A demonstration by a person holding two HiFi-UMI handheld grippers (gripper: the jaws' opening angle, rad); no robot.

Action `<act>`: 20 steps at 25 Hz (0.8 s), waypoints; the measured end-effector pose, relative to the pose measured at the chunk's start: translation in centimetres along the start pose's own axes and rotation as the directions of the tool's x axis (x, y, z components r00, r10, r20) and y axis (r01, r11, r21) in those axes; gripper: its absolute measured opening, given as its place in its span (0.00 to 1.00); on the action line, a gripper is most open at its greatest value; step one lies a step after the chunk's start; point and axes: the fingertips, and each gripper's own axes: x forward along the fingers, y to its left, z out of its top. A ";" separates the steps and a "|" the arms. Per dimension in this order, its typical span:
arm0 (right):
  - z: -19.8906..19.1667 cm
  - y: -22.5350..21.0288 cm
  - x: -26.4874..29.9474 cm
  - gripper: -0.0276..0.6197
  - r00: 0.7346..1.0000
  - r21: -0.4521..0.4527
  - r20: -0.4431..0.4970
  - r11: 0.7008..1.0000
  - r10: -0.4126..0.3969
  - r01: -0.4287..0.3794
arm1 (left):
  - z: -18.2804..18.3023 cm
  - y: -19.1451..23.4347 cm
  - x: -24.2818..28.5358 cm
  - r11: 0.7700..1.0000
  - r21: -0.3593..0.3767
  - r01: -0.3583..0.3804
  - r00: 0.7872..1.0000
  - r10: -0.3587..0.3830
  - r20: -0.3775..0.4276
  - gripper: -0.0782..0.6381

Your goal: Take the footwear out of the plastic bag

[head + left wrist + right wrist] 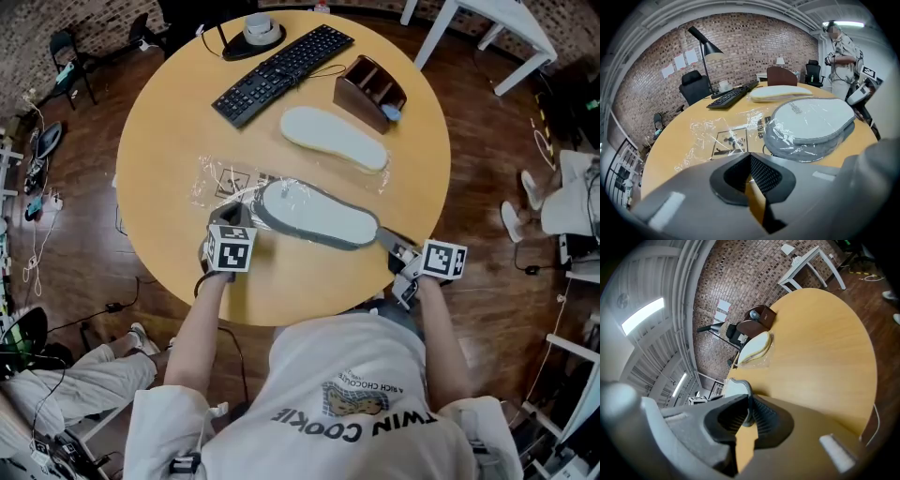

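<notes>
Head view: looks steeply down from well above on the whole table (pixel 281 291). Left gripper view: sits low and close over the tabletop, faces across to the brick wall (pixel 754 42). Right gripper view: skims the table's edge, rolled sideways. Share the pale sole (pixel 333 138) and holder (pixel 370 92)

On the worktop (pixel 169 141), a slipper (pixel 319 216) lies partly in the bag (pixel 214 181); a 2nd slipper (pixel 333 138) behind it, keyboard (pixel 281 73) beyond.
</notes>
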 end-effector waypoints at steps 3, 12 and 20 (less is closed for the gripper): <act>0.0 -0.7 -0.9 0.09 1.000 0.007 0.003 1.000 -0.018 0.018 | 0.0 0.0 0.1 1.000 0.010 -0.016 1.000 0.016 -0.014 0.11; 0.5 -2.3 -3.9 0.09 0.997 -0.052 -0.005 0.996 -0.074 0.074 | 0.1 0.0 -0.1 0.998 0.001 -0.059 0.998 0.059 -0.036 0.11; 1.0 -3.7 -6.5 0.09 0.991 -0.112 0.002 0.985 -0.133 0.132 | 0.0 -0.1 0.2 0.995 -0.002 -0.098 0.994 0.098 -0.053 0.11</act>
